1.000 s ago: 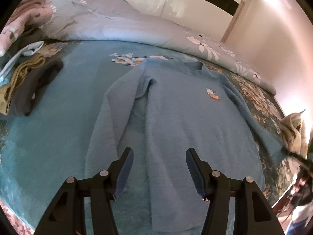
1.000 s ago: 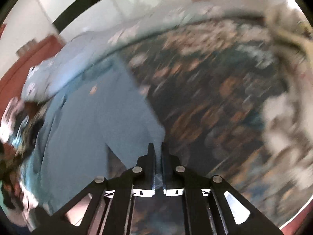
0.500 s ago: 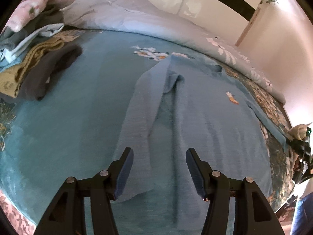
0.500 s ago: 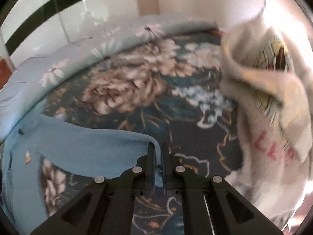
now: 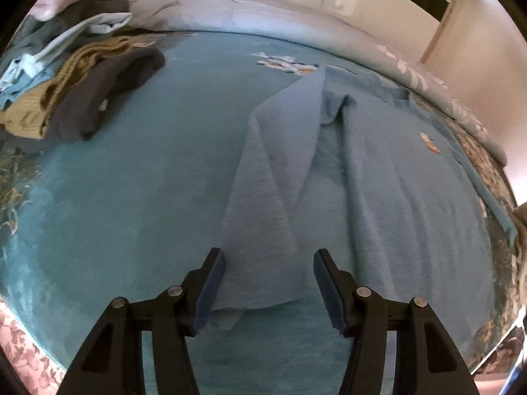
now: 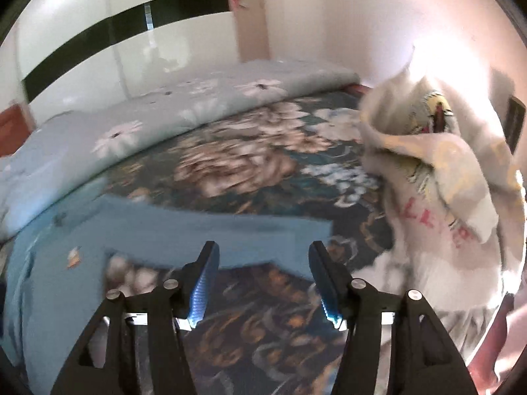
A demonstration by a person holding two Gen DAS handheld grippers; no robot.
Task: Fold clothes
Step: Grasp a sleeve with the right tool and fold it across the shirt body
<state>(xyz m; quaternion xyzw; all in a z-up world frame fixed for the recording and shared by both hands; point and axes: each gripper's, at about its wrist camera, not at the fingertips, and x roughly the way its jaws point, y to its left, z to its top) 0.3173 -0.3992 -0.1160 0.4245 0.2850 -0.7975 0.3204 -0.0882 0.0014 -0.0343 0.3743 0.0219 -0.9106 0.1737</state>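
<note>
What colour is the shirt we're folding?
Light blue shirt, small orange-and-white motif on the chest; clearest in the left wrist view.

One blue sweater [image 5: 388,197]; one cream garment [image 6: 438,177]; one clothes pile [image 5: 75,85].

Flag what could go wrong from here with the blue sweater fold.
The sleeve lies stretched out flat, and the open right gripper could snag the white garment close beside it. The left gripper, open over the other sleeve, might pinch the bedsheet too.
</note>
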